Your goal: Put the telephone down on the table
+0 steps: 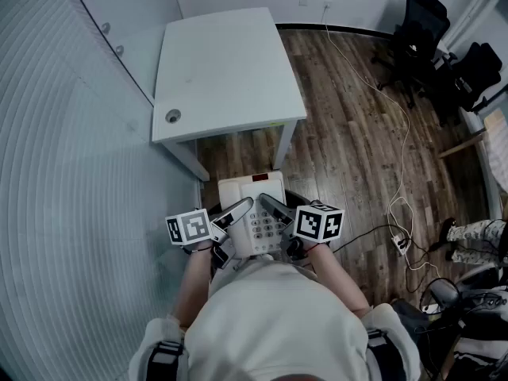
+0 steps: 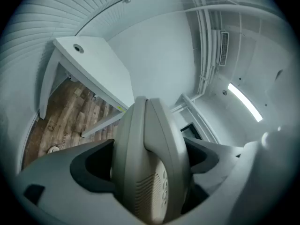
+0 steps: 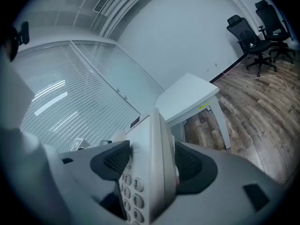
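Observation:
A beige desk telephone (image 1: pixel 252 213) with a keypad hangs in front of my body over the wooden floor, short of the white table (image 1: pixel 222 70). My left gripper (image 1: pixel 235 211) is shut on its left side; in the left gripper view the handset (image 2: pixel 150 158) fills the gap between the dark pads (image 2: pixel 96 165) of that gripper (image 2: pixel 147 161). On the telephone's right side my right gripper (image 1: pixel 270 207) is also shut. In the right gripper view the keypad edge (image 3: pixel 140 172) sits between the pads of this gripper (image 3: pixel 150 165). The table (image 3: pixel 187 97) lies ahead.
A glass wall with blinds (image 1: pixel 63 173) runs along the left. Black office chairs (image 1: pixel 421 30) stand at the back right. Cables and a power strip (image 1: pixel 401 243) lie on the floor to the right, near another person's legs (image 1: pixel 476 232).

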`<action>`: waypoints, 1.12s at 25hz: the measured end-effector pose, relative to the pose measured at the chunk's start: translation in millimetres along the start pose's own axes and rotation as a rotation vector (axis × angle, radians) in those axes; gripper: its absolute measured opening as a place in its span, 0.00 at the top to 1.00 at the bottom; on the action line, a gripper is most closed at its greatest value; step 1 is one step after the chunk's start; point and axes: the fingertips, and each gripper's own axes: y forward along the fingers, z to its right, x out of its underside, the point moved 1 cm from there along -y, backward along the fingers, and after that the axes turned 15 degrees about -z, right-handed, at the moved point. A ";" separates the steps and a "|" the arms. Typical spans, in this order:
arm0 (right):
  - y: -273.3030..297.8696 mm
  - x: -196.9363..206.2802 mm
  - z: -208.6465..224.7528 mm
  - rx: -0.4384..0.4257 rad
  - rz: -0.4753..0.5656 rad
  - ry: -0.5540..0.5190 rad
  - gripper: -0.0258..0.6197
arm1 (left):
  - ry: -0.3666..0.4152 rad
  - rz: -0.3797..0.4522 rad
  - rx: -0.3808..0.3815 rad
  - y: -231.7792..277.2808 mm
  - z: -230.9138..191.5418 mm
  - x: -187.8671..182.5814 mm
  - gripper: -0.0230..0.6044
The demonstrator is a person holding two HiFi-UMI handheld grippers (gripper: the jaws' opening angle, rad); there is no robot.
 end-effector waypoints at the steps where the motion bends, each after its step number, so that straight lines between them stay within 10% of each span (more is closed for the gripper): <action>1: -1.4 1.1 -4.1 -0.003 0.002 0.000 0.48 | 0.002 0.000 -0.004 -3.8 2.9 1.0 0.27; 17: -32.8 77.7 -26.1 -0.013 0.030 -0.024 0.49 | 0.037 0.008 -0.006 -25.4 18.9 81.5 0.27; 28: -33.0 57.1 -26.0 -0.007 0.050 -0.004 0.49 | 0.052 -0.014 0.000 -22.0 24.5 60.1 0.27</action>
